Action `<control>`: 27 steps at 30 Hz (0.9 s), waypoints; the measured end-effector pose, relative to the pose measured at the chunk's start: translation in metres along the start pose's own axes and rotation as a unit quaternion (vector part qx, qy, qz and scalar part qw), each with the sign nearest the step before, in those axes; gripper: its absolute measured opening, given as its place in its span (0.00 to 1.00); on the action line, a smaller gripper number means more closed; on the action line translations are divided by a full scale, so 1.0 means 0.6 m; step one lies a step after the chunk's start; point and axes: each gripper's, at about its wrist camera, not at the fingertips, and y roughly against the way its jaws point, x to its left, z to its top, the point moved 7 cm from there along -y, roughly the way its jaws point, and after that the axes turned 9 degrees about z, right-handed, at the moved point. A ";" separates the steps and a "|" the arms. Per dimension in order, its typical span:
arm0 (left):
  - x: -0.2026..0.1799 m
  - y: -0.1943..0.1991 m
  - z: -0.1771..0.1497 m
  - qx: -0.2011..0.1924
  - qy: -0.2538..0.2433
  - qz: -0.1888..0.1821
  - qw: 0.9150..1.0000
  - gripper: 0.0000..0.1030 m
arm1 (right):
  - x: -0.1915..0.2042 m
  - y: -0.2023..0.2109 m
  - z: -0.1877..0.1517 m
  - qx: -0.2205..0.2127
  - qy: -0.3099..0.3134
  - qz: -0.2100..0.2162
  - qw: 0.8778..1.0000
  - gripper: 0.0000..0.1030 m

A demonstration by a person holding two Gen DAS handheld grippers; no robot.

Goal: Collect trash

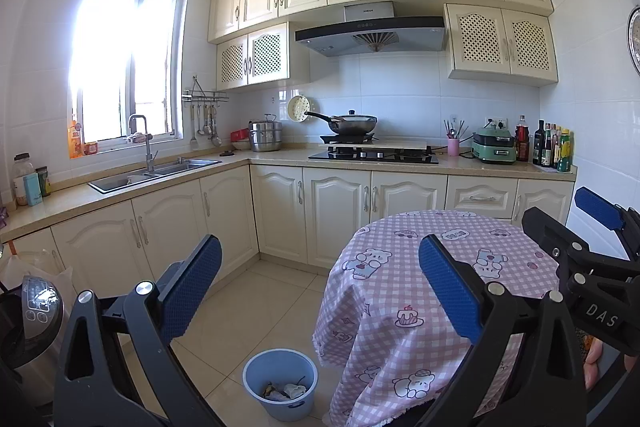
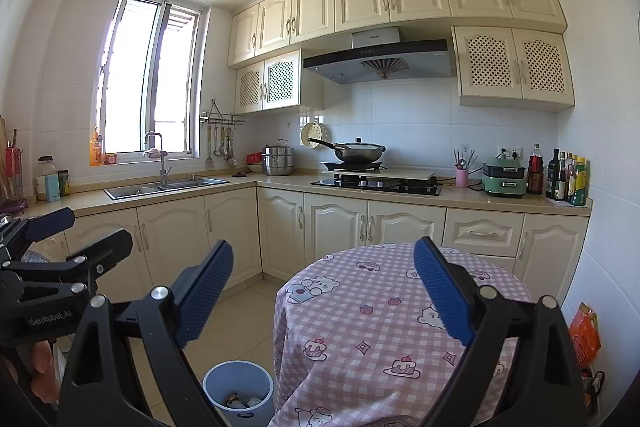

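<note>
A light blue bin (image 1: 280, 383) stands on the floor left of the round table; crumpled trash (image 1: 285, 391) lies inside it. It also shows in the right wrist view (image 2: 238, 391). The table (image 1: 436, 291) wears a pink checked cloth with nothing on it. My left gripper (image 1: 320, 287) is open and empty, held above the floor and the table's left edge. My right gripper (image 2: 324, 295) is open and empty above the table (image 2: 384, 323). Each gripper shows at the edge of the other's view: the right gripper (image 1: 600, 247) and the left gripper (image 2: 44, 251).
L-shaped counter with cream cabinets (image 1: 332, 211), sink (image 1: 156, 173), hob with wok (image 1: 352, 125), steel pot (image 1: 265, 137), bottles (image 1: 554, 147) at far right. A rice cooker (image 1: 36, 311) sits at the left. An orange bag (image 2: 585, 333) hangs right of the table. Tiled floor (image 1: 256, 307).
</note>
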 end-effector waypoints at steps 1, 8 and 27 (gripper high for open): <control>0.000 -0.002 0.000 0.000 0.000 0.000 1.000 0.93 | 0.000 0.000 0.000 0.000 0.000 0.000 1.000 0.87; 0.001 -0.002 0.001 0.000 0.000 0.000 1.000 0.93 | -0.004 -0.005 0.003 0.000 0.002 0.003 1.000 0.88; 0.003 -0.005 -0.001 0.002 0.000 0.001 1.000 0.93 | -0.006 -0.010 0.003 0.004 0.002 0.008 1.000 0.88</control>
